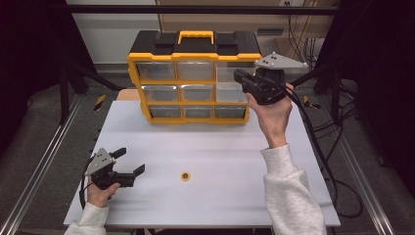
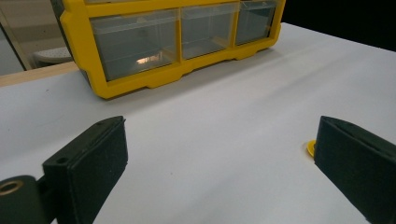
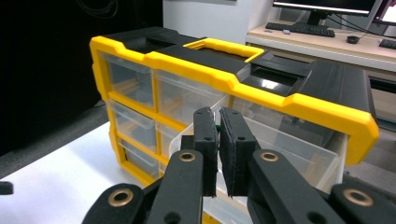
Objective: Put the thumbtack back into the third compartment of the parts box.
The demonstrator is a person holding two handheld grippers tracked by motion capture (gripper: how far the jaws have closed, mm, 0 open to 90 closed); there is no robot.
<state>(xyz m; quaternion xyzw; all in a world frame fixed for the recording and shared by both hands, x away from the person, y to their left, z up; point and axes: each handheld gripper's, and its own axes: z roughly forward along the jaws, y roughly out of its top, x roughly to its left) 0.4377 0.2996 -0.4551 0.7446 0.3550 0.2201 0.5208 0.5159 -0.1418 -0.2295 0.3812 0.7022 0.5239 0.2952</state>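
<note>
A yellow and black organizer (image 1: 195,58) with clear drawers stands at the back of the white table (image 1: 220,196). My right gripper (image 1: 240,77) is raised in front of its top right corner. In the right gripper view its jaws (image 3: 219,114) are shut with a small green thing (image 3: 217,125) pinched between the pads, above a clear drawer (image 3: 289,158) that is pulled out of the organizer (image 3: 196,65). My left gripper (image 1: 131,160) rests open near the table's front left. A small yellow disc (image 1: 185,176) lies on the table to its right, beside one pad (image 2: 355,163).
The organizer (image 2: 135,84) shows its bottom row of drawers in the left gripper view. Metal rails run along both sides of the table. Black cables (image 1: 323,147) trail off the right edge. A monitor and keyboard sit on a desk behind the organizer.
</note>
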